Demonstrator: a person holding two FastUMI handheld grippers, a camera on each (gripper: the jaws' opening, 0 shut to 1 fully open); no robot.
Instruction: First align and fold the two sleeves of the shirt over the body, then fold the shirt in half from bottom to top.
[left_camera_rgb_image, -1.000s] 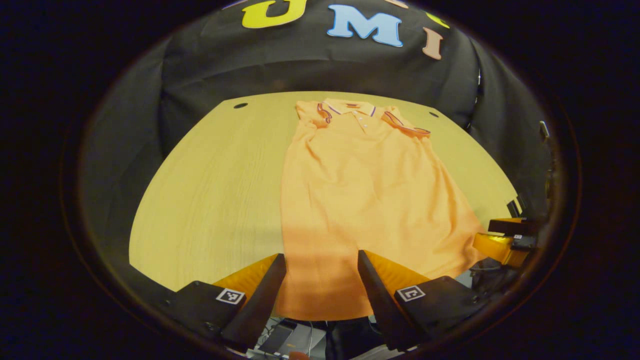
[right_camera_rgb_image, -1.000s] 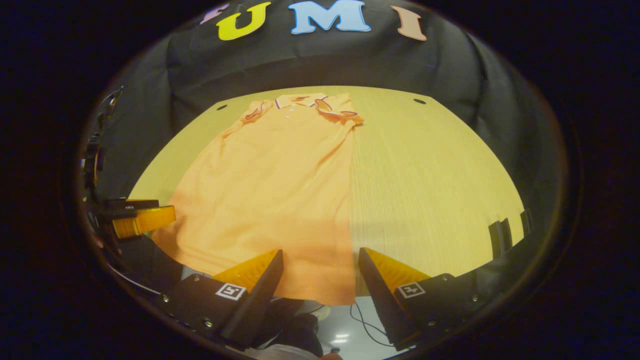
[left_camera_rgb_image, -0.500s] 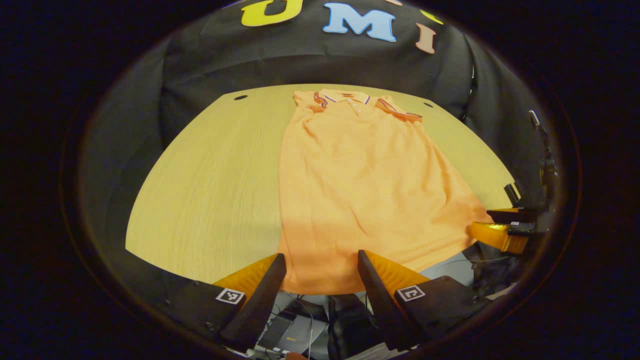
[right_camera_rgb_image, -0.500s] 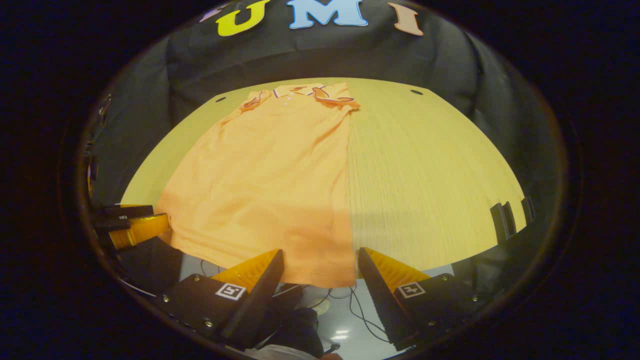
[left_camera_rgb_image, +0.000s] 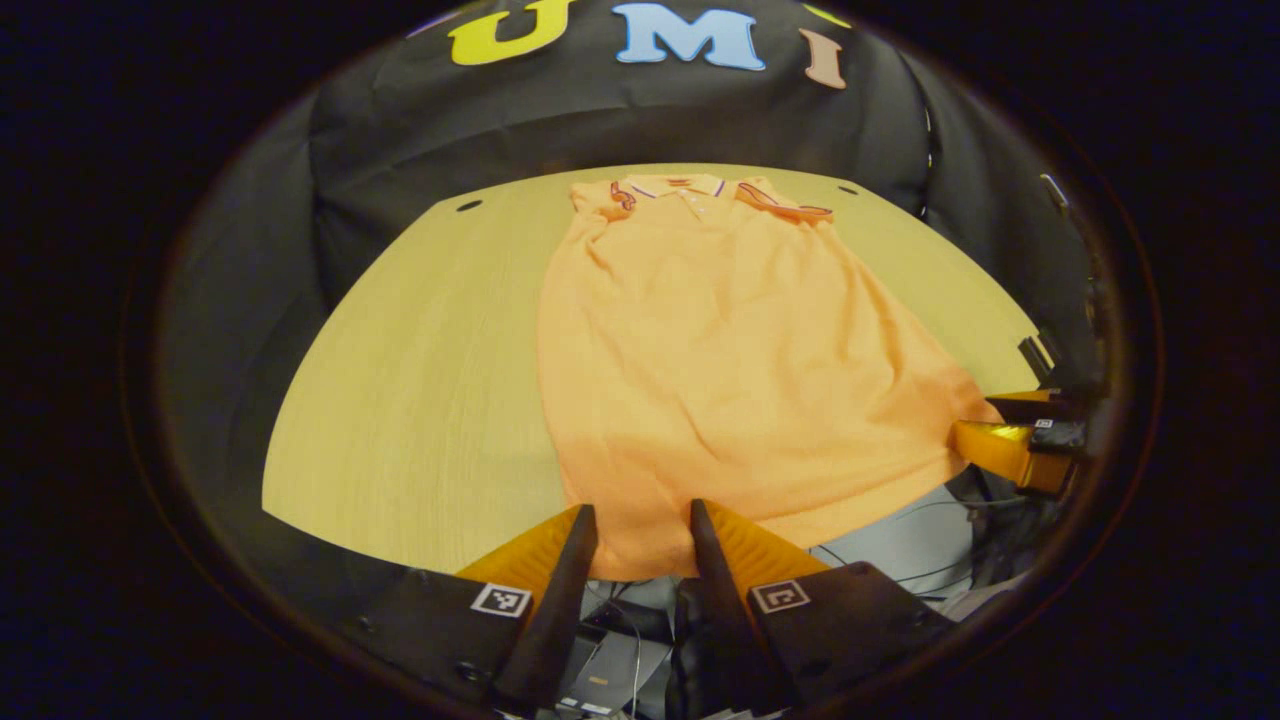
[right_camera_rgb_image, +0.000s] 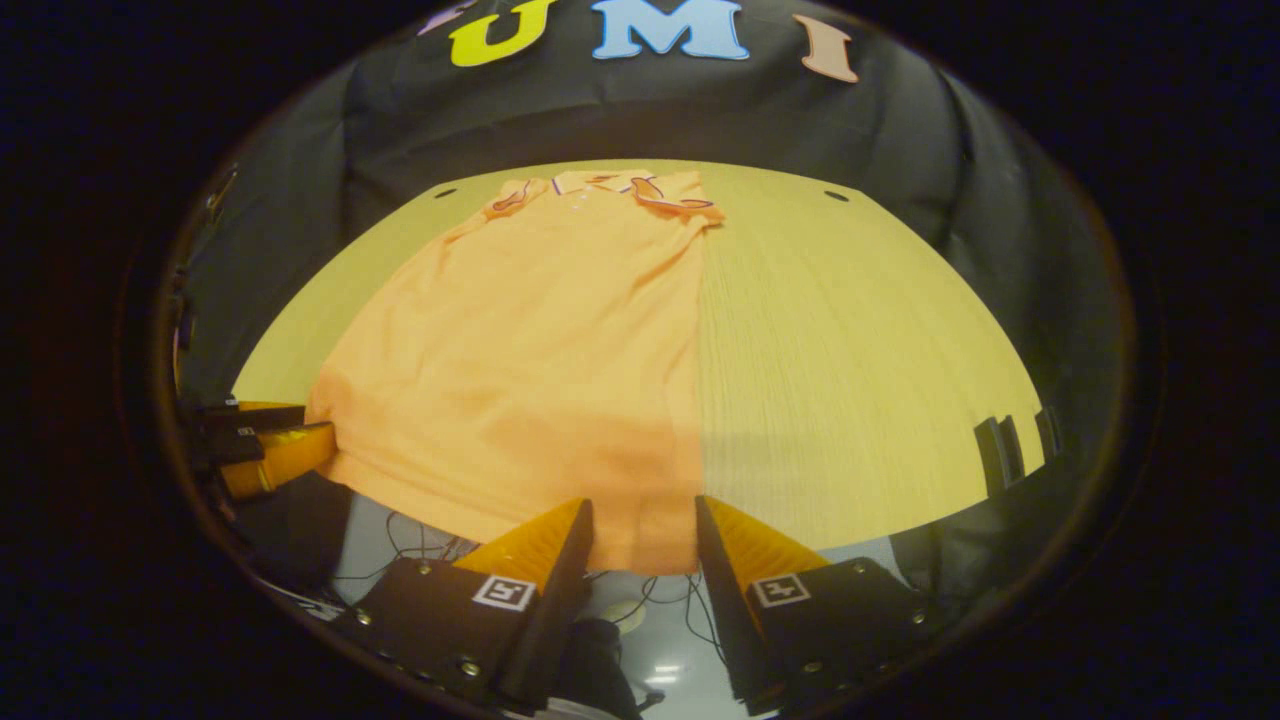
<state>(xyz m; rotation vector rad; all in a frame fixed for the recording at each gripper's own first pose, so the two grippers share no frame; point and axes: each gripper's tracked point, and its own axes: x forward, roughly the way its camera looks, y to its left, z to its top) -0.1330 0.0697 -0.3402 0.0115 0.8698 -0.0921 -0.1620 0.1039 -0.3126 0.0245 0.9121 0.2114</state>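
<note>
In the left gripper view, my left gripper (left_camera_rgb_image: 640, 535) straddles the bottom hem of the orange shirt (left_camera_rgb_image: 720, 340), which lies flat on the wooden table (left_camera_rgb_image: 420, 400), collar far, sleeves already folded in; whether my fingers pinch the cloth yet I cannot tell. In the right gripper view, my right gripper (right_camera_rgb_image: 640, 530) brackets the hem's other corner, grip equally unclear. I judge the bottom-to-top fold is starting: next, clamp and carry the hem toward the collar. The hem's very edge hides between my fingers.

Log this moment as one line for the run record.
shirt: flat on table, sleeves folded in | left gripper: at hem corner, jaws narrowed | right gripper: at other hem corner | phase: bottom fold grasp
</note>
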